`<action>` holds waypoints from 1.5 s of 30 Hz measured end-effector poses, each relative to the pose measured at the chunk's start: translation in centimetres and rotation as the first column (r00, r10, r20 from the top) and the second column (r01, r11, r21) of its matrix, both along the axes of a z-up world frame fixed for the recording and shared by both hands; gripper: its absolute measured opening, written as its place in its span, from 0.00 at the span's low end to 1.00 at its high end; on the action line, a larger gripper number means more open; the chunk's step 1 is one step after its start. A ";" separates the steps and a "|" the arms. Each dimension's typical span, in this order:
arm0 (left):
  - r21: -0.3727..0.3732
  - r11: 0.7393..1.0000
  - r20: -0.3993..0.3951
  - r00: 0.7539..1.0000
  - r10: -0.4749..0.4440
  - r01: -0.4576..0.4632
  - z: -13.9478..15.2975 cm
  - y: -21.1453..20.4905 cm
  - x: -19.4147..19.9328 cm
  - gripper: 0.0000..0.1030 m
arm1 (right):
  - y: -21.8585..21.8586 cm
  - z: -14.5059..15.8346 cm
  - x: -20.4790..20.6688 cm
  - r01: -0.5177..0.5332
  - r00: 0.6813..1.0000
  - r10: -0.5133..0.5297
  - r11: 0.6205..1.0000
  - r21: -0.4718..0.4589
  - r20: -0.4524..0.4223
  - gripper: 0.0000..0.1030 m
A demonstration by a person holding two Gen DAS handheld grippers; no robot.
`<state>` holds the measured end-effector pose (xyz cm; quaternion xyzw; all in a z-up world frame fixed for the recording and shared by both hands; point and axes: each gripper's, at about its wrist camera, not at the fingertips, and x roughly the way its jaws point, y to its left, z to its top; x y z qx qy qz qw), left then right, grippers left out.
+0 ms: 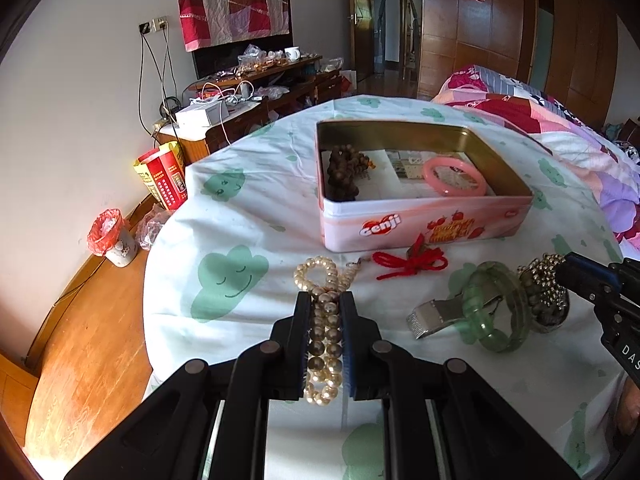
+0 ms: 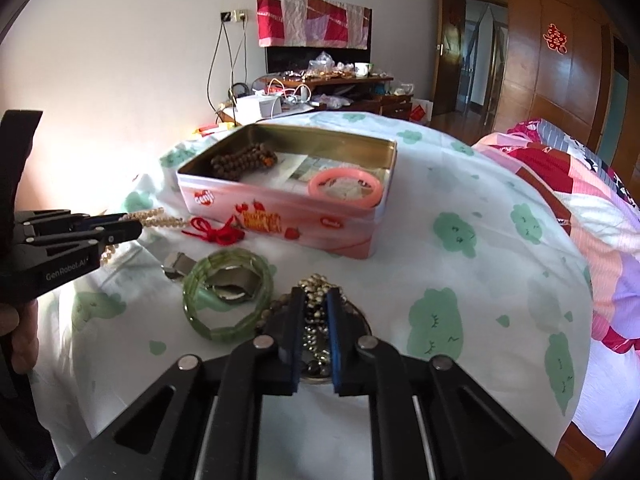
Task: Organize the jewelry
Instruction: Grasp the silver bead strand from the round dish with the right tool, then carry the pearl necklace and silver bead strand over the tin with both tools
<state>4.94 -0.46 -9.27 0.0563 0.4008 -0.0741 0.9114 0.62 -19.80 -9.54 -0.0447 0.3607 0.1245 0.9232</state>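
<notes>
Left wrist view: the left gripper [image 1: 325,300] is closed to a narrow gap on the pearl strand [image 1: 322,316], which lies doubled on the cloud-print sheet [image 1: 224,216] just in front of the tin box [image 1: 424,220]. The beads are hard and smooth, the strand limp. It will sag from any single grip point, so hold it mid-length across both runs, as here. The box already contains brown beads [image 1: 344,168] and a pink bangle [image 1: 454,176]. The gripper is pitched steeply down toward the sheet.

Right wrist view: the right gripper [image 2: 316,300] is nearly shut on a cluster of small metallic beads [image 2: 316,284] resting on a dark round piece. Whether the pads bear on the beads alone or also on that piece is not clear. The cluster looks loose and slippery, so grip it deep in the pads. The green bangle [image 2: 228,300] lies just to its left, rigid and likely brittle, overlapping a metal clip [image 2: 236,280]. A red cord [image 2: 214,232] lies near the box front. This gripper also points steeply downward.
</notes>
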 end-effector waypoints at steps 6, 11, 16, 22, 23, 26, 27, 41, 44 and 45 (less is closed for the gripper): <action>-0.004 1.000 0.025 1.000 -0.002 0.002 1.0 0.0 -0.3 0.13 | -0.3 0.6 0.0 0.006 1.000 -0.007 1.000 0.013 0.021 0.12; -0.010 1.000 0.040 0.999 -0.011 0.011 1.7 0.0 -0.5 0.13 | -0.6 1.3 -0.1 0.015 0.999 -0.016 1.000 0.019 0.041 0.12; -0.015 1.000 0.049 0.999 -0.017 0.018 2.2 -0.2 -0.8 0.13 | -0.9 2.1 -0.3 0.020 0.998 -0.022 0.999 0.028 0.063 0.12; -0.019 1.000 0.055 0.998 -0.018 0.019 2.5 0.0 -0.9 0.13 | -1.1 2.7 -0.5 0.020 0.996 -0.023 0.999 0.037 0.081 0.12; -0.021 1.000 0.056 0.998 -0.017 0.018 2.6 0.0 -0.9 0.13 | -1.1 2.8 -0.5 0.019 0.996 -0.022 0.999 0.039 0.083 0.12; -0.022 1.000 0.061 0.998 -0.017 0.018 2.8 -0.1 -1.0 0.13 | -1.2 3.0 -0.6 0.018 0.996 -0.021 0.999 0.043 0.090 0.12; -0.021 1.000 0.061 0.998 -0.017 0.018 2.8 -0.1 -1.0 0.13 | -1.1 3.0 -0.6 0.017 0.996 -0.021 0.999 0.043 0.092 0.12; -0.026 0.999 0.075 0.997 -0.026 0.028 4.0 -0.4 -0.8 0.13 | -1.1 3.5 0.0 0.008 0.994 -0.013 0.999 0.047 0.105 0.12; -0.022 0.999 0.079 0.996 -0.030 0.031 4.3 -0.5 -0.6 0.13 | -1.0 3.7 0.4 0.002 0.994 -0.007 0.999 0.046 0.107 0.12; -0.024 0.999 0.078 0.996 -0.031 0.033 4.3 -0.5 -0.6 0.13 | -1.0 3.8 0.5 -0.001 0.994 -0.004 0.999 0.044 0.108 0.12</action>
